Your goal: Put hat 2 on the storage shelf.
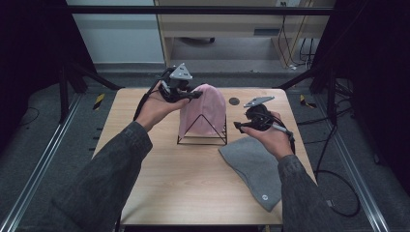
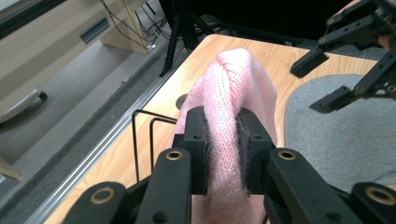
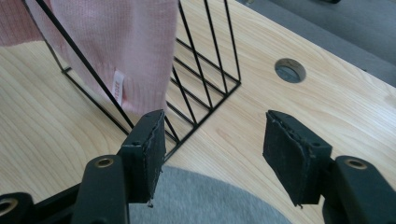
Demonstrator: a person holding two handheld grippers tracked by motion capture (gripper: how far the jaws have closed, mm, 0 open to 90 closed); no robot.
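A pink knitted beanie (image 1: 205, 113) is seen draped over a black wire rack (image 1: 203, 135) of triangular outline, just above the centre of the high view on a light wooden worktop (image 1: 169, 183). The left tool (image 1: 196, 95) is held up at the upper left of the beanie, and its jaws are clenched on a fold of the pink knit near the top; in the left gripper view (image 2: 223, 154) the fabric is seen squeezed between the two black pads (image 2: 196, 140), with the beanie's crown (image 2: 233, 70) rising beyond them and two upright wires of the rack (image 2: 142, 140) visible at the left of the frame. The right tool (image 1: 238, 125) is held at the right of the rack, near it but apart from it, above the upper edge of a grey beanie (image 1: 256, 166) that lies flat at the lower right of the worktop. Its jaws are spread wide with nothing between them, as seen in the right gripper view (image 3: 212, 149), where the rack's base corner (image 3: 201, 116) lies just beyond the left pad. A small white label (image 3: 118, 87) is seen on the hem of the pink beanie at the upper left of that frame, and a round hole (image 3: 290, 70) in the worktop at the upper right. The grey beanie (image 3: 205, 200) is seen along the bottom edge there.
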